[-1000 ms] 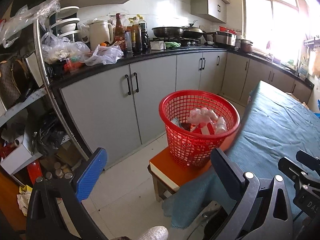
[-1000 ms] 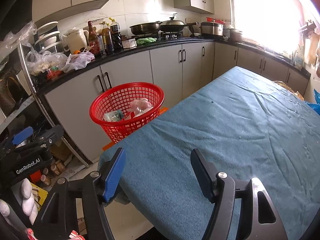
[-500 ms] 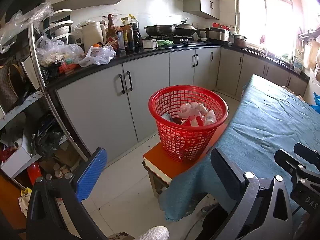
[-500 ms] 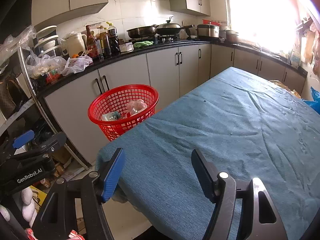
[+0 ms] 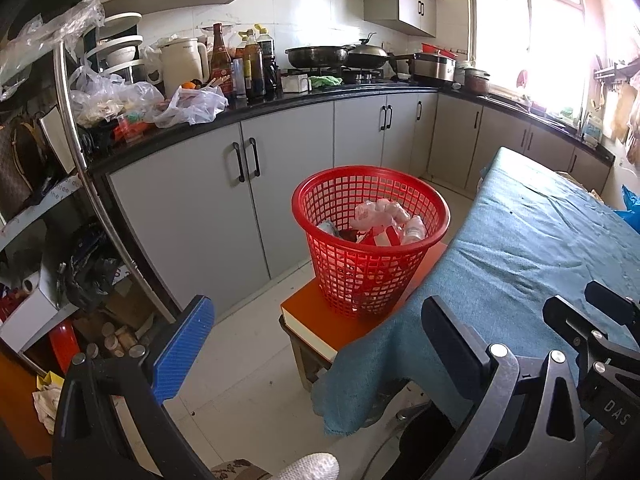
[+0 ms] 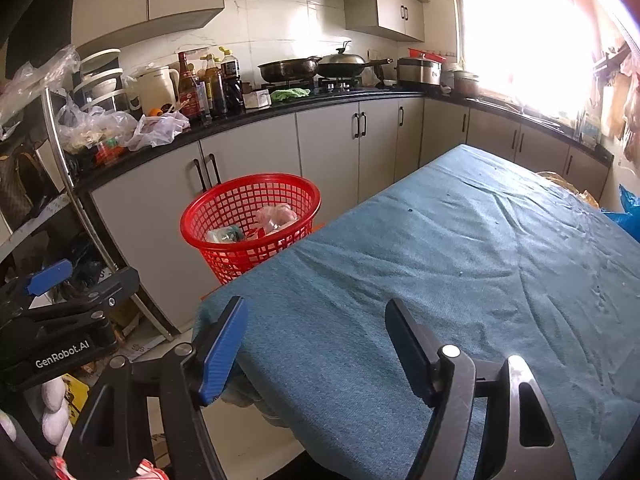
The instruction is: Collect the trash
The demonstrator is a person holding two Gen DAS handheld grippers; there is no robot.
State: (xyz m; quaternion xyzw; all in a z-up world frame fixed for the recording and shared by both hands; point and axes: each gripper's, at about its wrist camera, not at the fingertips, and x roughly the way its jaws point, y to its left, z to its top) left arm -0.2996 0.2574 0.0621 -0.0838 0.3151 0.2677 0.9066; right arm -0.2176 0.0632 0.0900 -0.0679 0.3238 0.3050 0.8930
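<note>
Both grippers, left gripper (image 5: 316, 344) and right gripper (image 6: 316, 344), hold their fingers apart and empty, the right's just widening, while the light, crushable plastic trash (image 5: 384, 220) lies in the red basket (image 5: 332, 196) beside the bench (image 6: 460, 280), best pinched at a crumpled fold.

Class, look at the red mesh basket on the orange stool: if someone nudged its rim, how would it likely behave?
The red basket probably tips easily: it narrows toward its base and stands near the orange stool's edge. It looks light, being open mesh holding only crumpled plastic trash. Its thin lattice would likely flex.
</note>
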